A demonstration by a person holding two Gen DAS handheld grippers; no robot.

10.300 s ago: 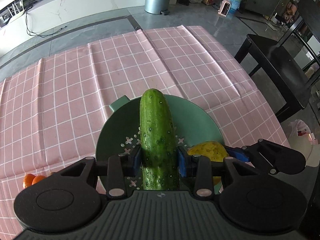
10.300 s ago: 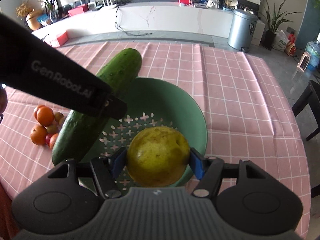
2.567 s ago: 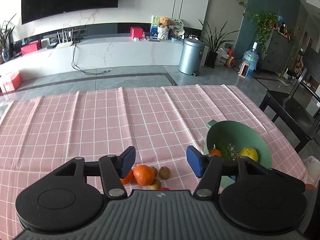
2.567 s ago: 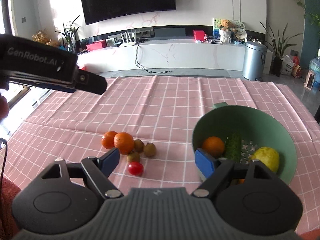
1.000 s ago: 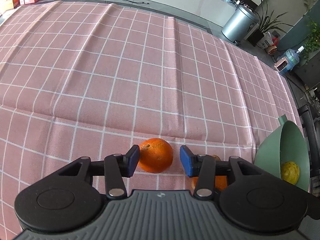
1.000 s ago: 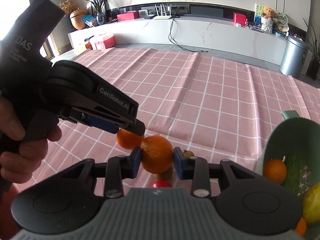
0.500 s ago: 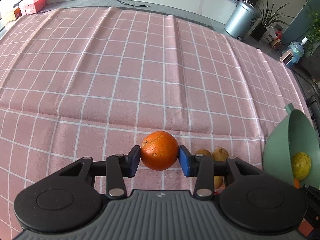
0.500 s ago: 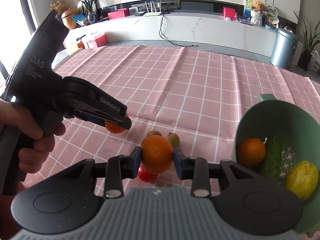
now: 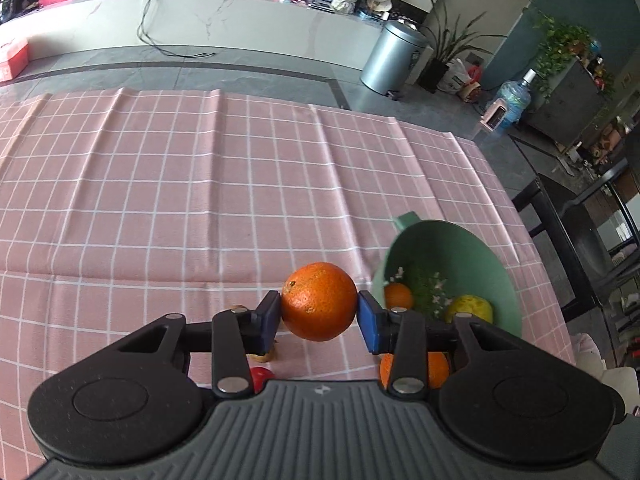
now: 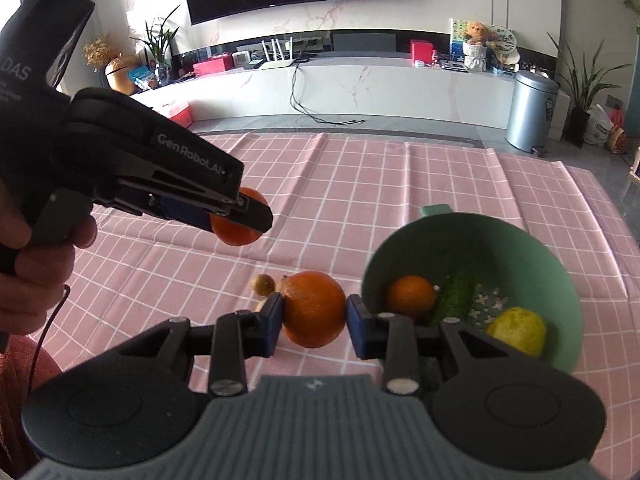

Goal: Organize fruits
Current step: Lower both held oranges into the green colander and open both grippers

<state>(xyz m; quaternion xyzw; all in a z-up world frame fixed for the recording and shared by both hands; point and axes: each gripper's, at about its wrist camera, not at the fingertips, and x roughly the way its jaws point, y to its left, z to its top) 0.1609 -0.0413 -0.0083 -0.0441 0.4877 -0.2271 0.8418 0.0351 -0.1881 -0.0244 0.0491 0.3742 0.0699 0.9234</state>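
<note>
Pink checked cloth [image 9: 160, 200] covers the table, creased in long folds, and everything else sits or hangs over it. Next in size is the green colander bowl [image 10: 520, 240], standing toward the right side of the cloth with a small tab handle on its far rim. Inside it lie a small orange [image 10: 410, 295], a cucumber [image 10: 454, 296] beside that, and a yellow fruit [image 10: 518, 330] against the near right wall.

Both tools are held above the cloth, clear of it. In the left wrist view the left claw [image 9: 319, 316] pinches a left-hand orange [image 9: 319, 301] between its blue pads, the fruit just left of the bowl's rim in the frame. From the right wrist view the same tool shows at the upper left, gripped by a hand [image 10: 36, 264]. The right claw [image 10: 314, 320] is pressed onto a right-hand orange [image 10: 314, 309], also lifted, just left of the bowl.

On the cloth below lie the smallest things: a brown kiwi-like fruit [image 10: 263, 283] and, partly hidden behind the left tool, a red tomato [image 9: 261, 376].
</note>
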